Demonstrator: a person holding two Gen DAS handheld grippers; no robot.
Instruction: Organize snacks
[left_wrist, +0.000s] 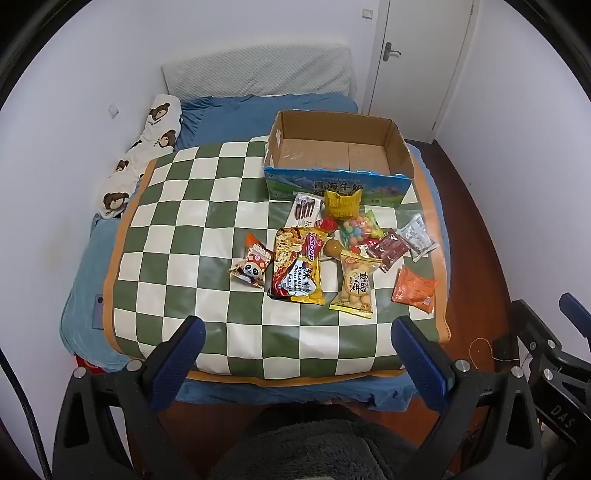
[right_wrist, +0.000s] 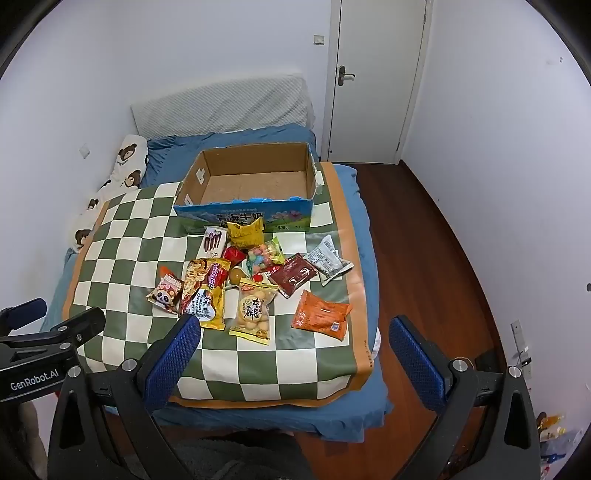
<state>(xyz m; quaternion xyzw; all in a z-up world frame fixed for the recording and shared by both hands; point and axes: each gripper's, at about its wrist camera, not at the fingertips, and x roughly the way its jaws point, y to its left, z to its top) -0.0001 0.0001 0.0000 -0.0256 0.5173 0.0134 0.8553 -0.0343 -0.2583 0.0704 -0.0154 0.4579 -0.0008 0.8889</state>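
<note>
We see bright, crinkled snacks (left_wrist: 332, 254) heaped on the checked mat (left_wrist: 177, 221) before a box (left_wrist: 338, 147) holding nothing; left gripper (left_wrist: 299, 354) and right gripper (right_wrist: 295, 350) gape, released.

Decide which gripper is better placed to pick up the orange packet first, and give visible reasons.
Probably right. The orange packet lies on the pile's right edge, ahead of the open right gripper; the left gripper faces the noodle bag.

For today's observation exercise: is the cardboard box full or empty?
Empty: the cardboard box shows only its bare brown floor; all snack packets lie outside.
</note>
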